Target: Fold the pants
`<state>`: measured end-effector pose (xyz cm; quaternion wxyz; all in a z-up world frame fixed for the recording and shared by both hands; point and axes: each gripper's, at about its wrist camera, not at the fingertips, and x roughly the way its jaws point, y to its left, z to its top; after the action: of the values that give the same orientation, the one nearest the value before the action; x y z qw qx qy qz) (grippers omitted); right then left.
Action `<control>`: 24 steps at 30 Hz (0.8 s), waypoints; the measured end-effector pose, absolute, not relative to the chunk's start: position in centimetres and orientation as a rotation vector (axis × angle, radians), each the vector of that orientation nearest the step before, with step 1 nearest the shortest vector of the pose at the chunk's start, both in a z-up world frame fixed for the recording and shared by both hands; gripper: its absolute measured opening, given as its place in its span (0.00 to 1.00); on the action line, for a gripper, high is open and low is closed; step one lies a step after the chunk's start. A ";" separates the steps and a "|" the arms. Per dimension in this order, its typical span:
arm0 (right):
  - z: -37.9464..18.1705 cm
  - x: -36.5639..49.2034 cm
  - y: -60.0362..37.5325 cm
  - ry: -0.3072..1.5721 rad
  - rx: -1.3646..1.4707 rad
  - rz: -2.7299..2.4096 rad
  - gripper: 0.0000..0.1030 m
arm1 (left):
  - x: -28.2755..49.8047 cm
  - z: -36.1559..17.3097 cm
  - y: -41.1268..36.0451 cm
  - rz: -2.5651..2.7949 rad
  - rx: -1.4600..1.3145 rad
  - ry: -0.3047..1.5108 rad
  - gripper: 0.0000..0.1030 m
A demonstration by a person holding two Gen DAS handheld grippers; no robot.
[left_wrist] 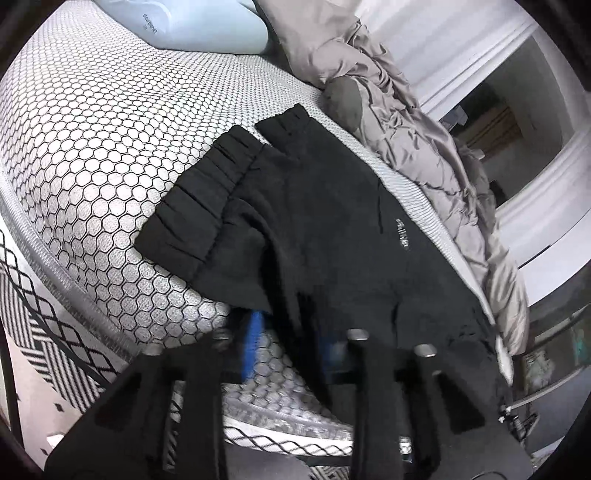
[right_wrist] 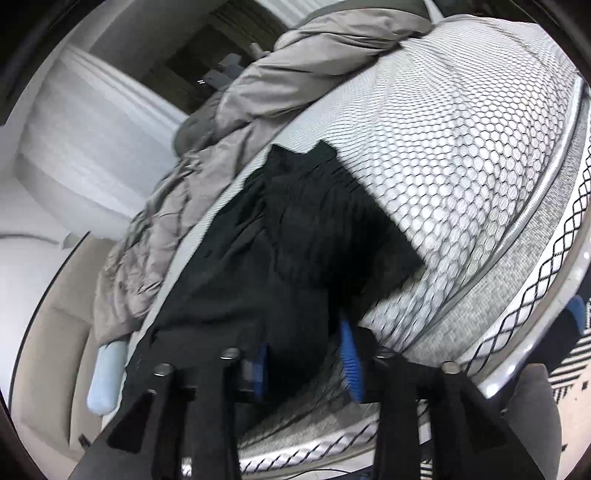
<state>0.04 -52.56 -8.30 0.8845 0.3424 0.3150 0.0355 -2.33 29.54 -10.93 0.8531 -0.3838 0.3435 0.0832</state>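
Black pants (left_wrist: 314,229) lie rumpled on a mattress (left_wrist: 92,147) with a honeycomb pattern, their gathered waistband (left_wrist: 192,206) towards the left. My left gripper (left_wrist: 291,349) is at the pants' near edge. Its blue pads stand apart; cloth hangs against the right pad, and bare mattress shows beside the left pad (left_wrist: 253,343). In the right wrist view the pants (right_wrist: 295,240) run away from me up the mattress (right_wrist: 461,147). My right gripper (right_wrist: 306,365) has a bunch of black cloth filling the gap between its blue pads.
A crumpled grey duvet (left_wrist: 406,122) (right_wrist: 258,92) lies along the far side of the pants. A pale blue pillow (left_wrist: 192,26) (right_wrist: 105,376) sits at the mattress end. A striped rug (left_wrist: 37,332) covers the floor below the mattress edge. White door trim (left_wrist: 480,55) stands behind.
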 end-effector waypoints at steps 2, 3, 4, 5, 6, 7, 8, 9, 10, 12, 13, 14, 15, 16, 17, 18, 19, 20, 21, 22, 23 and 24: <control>-8.2 -0.6 -51.9 0.634 0.716 0.118 0.46 | -2.0 -11.1 29.9 0.170 -0.841 0.718 0.35; -8.4 -0.9 -51.9 0.634 0.727 0.134 0.47 | -2.1 -11.3 30.1 0.179 -0.846 0.718 0.35; -8.7 -0.8 -51.8 0.635 0.738 0.139 0.47 | -1.9 -11.5 30.4 0.186 -0.857 0.717 0.35; -8.8 -0.6 -51.8 0.639 0.739 0.134 0.47 | -1.7 -11.7 30.8 0.190 -0.879 0.721 0.34; -9.0 -0.2 -51.8 0.643 0.743 0.124 0.47 | -1.7 -11.7 31.1 0.194 -0.894 0.710 0.34; -9.3 0.2 -52.0 0.648 0.758 0.120 0.47 | -1.6 -11.3 31.3 0.214 -0.881 0.702 0.31; -9.3 0.7 -51.6 0.647 0.769 0.121 0.47 | -1.4 -10.8 31.4 0.233 -0.855 0.699 0.29; -9.2 0.9 -51.7 0.639 0.778 0.115 0.46 | -1.6 -10.3 31.7 0.241 -0.838 0.695 0.29; -8.8 0.8 -51.8 0.618 0.764 0.091 0.41 | -2.1 -9.7 32.0 0.254 -0.819 0.683 0.29; -7.7 0.2 -52.2 0.580 0.725 0.044 0.38 | -3.8 -8.7 33.0 0.332 -0.789 0.660 0.30; -7.4 -0.6 -52.7 0.562 0.723 0.026 0.38 | -4.6 -8.5 33.6 0.398 -0.777 0.656 0.30; -7.2 -1.3 -53.5 0.547 0.739 0.012 0.40 | -5.0 -8.4 33.9 0.442 -0.771 0.664 0.30; -7.3 -1.8 -54.1 0.549 0.757 0.012 0.42 | -5.7 -8.4 34.1 0.473 -0.760 0.673 0.30; -7.6 -2.1 -54.5 0.553 0.776 0.019 0.43 | -5.9 -8.3 33.9 0.475 -0.753 0.670 0.30; -7.9 -2.2 -54.6 0.559 0.785 0.029 0.43 | -6.1 -8.2 33.5 0.465 -0.751 0.672 0.30; -8.1 -2.1 -54.5 0.568 0.779 0.032 0.43 | -6.0 -8.1 33.1 0.447 -0.753 0.676 0.30; -8.1 -1.8 -54.4 0.575 0.773 0.031 0.43 | -6.0 -8.0 32.8 0.422 -0.759 0.674 0.30; -8.3 -1.6 -54.2 0.582 0.773 0.041 0.43 | -5.7 -7.9 32.2 0.390 -0.768 0.674 0.30; -8.4 -1.1 -53.9 0.589 0.788 0.064 0.43 | -5.8 -7.9 31.7 0.364 -0.773 0.678 0.30; -8.6 -0.6 -53.7 0.595 0.805 0.084 0.43 | -5.4 -7.9 31.2 0.345 -0.777 0.685 0.30; -8.8 -0.3 -53.8 0.599 0.816 0.095 0.43 | -4.8 -7.9 30.7 0.329 -0.777 0.692 0.30; -9.0 0.4 -53.8 0.610 0.824 0.104 0.43 | -4.6 -8.1 30.2 0.321 -0.775 0.699 0.30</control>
<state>0.42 -53.75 -8.96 0.8702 0.3940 0.2915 0.0498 -4.58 30.20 -8.07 0.8546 -0.3685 0.3326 0.1526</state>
